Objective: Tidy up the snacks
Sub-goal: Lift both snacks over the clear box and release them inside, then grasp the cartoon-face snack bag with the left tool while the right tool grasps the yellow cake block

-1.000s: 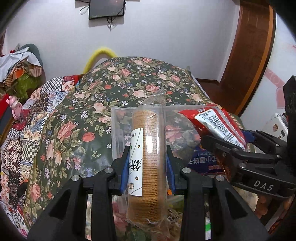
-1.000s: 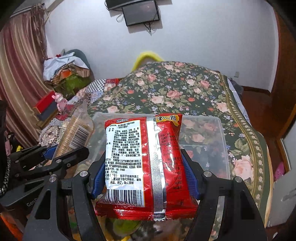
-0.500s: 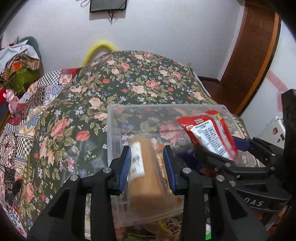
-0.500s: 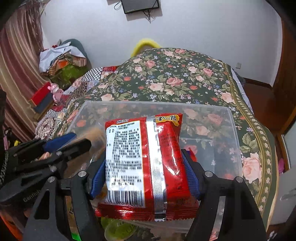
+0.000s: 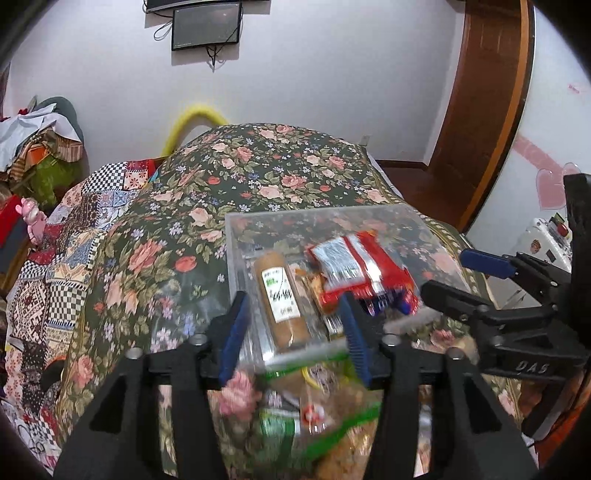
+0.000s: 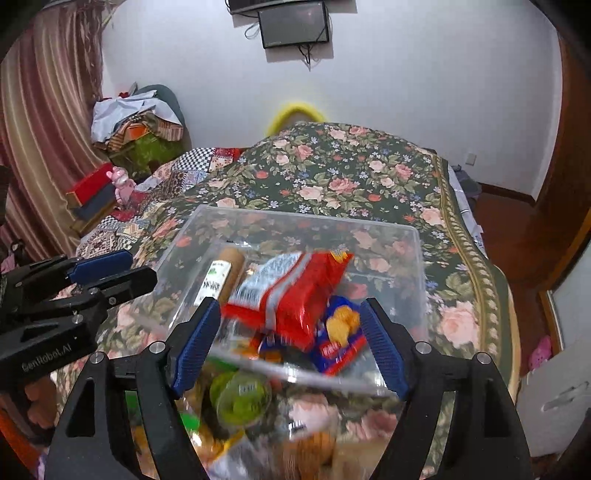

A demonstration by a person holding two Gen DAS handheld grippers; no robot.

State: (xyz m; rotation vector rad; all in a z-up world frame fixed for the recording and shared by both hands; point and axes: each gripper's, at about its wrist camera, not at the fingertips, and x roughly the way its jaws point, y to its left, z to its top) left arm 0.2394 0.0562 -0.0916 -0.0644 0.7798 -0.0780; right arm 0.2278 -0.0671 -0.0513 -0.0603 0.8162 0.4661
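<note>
Nearest to us, our left gripper point(image 5: 295, 332) has its blue-padded fingers point(image 5: 234, 332) spread wide with nothing between them, and our right gripper point(image 6: 290, 343) is spread just as wide and also holds nothing. Below both sets of fingers lies a blurred heap of loose snacks point(image 6: 240, 402) on the bed, among them a round green-lidded cup; the rest is too smeared to name.

Just beyond the fingers sits the clear plastic box point(image 5: 325, 218) on the floral bedspread point(image 5: 258, 177). Inside it, along the left side, the roll of biscuits point(image 5: 282, 299) lies lengthwise with its white label up. Beside it to the right, the red snack packet point(image 6: 291, 291) lies tilted, its silver back seam showing, resting partly on a blue and red packet point(image 6: 340, 336) at the near right of the box. The red packet touches or nearly touches the biscuit roll; we cannot tell which.

In the left view the right gripper shows at the right edge, above the box's near right corner. In the right view the left gripper shows at the left, just outside the box's left wall.

Farther off, a patchwork quilt point(image 5: 55, 251) lies left of the bedspread, then a pile of clothes point(image 6: 136, 122) against the white wall. A dark screen point(image 6: 293, 24) hangs high on that wall, and a brown wooden door point(image 5: 484, 110) stands at the right.
</note>
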